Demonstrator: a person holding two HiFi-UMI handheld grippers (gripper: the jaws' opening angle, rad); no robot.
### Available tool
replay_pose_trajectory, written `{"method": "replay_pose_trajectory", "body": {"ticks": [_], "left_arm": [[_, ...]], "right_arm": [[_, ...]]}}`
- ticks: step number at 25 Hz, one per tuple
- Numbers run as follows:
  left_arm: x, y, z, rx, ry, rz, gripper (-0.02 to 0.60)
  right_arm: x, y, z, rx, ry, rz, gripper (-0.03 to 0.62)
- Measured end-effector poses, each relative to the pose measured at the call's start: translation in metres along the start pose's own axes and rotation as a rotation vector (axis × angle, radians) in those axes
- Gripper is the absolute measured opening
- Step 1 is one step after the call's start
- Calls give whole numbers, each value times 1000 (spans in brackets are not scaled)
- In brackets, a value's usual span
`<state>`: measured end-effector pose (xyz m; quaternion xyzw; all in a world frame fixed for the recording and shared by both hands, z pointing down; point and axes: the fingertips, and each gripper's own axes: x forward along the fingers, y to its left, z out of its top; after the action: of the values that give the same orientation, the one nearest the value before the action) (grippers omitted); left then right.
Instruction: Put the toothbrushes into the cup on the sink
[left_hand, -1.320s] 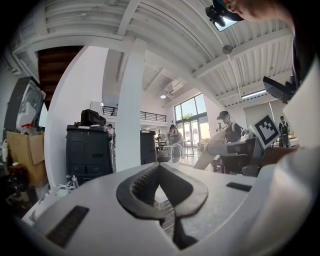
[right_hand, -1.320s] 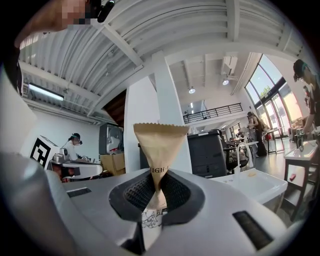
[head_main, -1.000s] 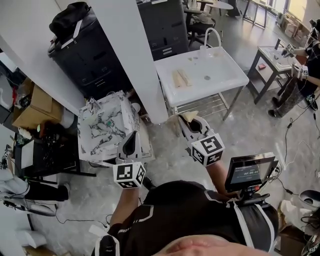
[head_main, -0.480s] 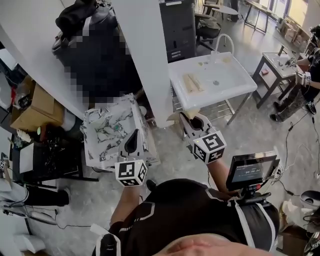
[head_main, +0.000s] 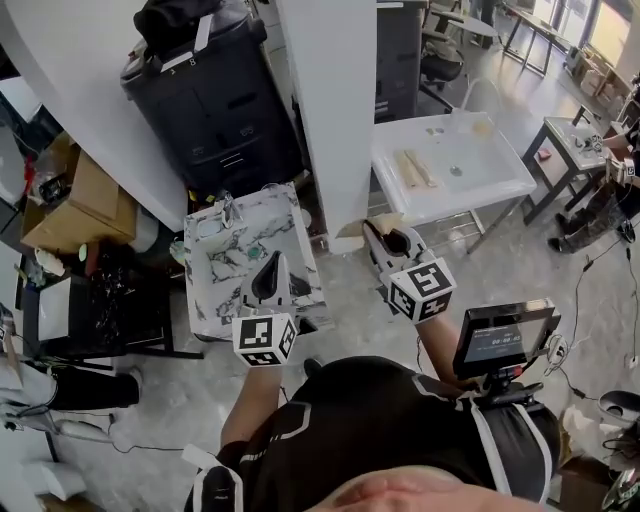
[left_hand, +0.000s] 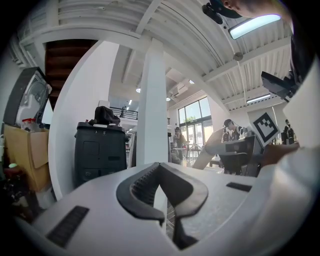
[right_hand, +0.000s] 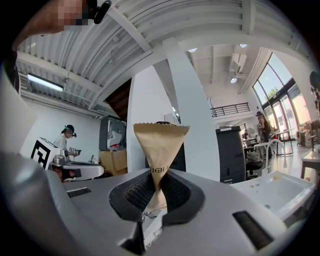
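Marble sink (head_main: 215, 265) has drawn nearer; right gripper (right_hand: 156, 195) clenches a paper packet (right_hand: 161, 145), left gripper (left_hand: 160, 170) clenched empty

we wear a black top (head_main: 380, 420) with thin white piping. left gripper (head_main: 271, 262) and right gripper (head_main: 388, 234): pale grey shells, black ribbed pads (left_hand: 142, 187), a black-and-white marker cube (head_main: 263, 340) on each.

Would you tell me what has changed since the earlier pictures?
The head view swung: the marble sink and white sink slid rightward in frame, the marble one nearer the left gripper. Unchanged: the right gripper still clamps its brown paper packet; the left stays shut and empty.
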<state>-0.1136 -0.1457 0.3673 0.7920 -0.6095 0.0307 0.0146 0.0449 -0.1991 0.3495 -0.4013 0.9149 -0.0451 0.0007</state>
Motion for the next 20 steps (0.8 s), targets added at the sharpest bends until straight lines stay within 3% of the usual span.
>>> {"method": "replay_pose_trajectory", "body": {"ticks": [9, 14, 20], "left_arm": [[2, 47, -15, 41, 15, -10, -2], [-2, 81, -28, -18, 25, -17, 0], [-2, 112, -33, -7, 25, -52, -2]], "right_arm": [[54, 38, -3, -12, 15, 11, 43], [85, 64, -10, -19, 26, 2, 43], [122, 78, -20, -15, 58, -17, 43]]}}
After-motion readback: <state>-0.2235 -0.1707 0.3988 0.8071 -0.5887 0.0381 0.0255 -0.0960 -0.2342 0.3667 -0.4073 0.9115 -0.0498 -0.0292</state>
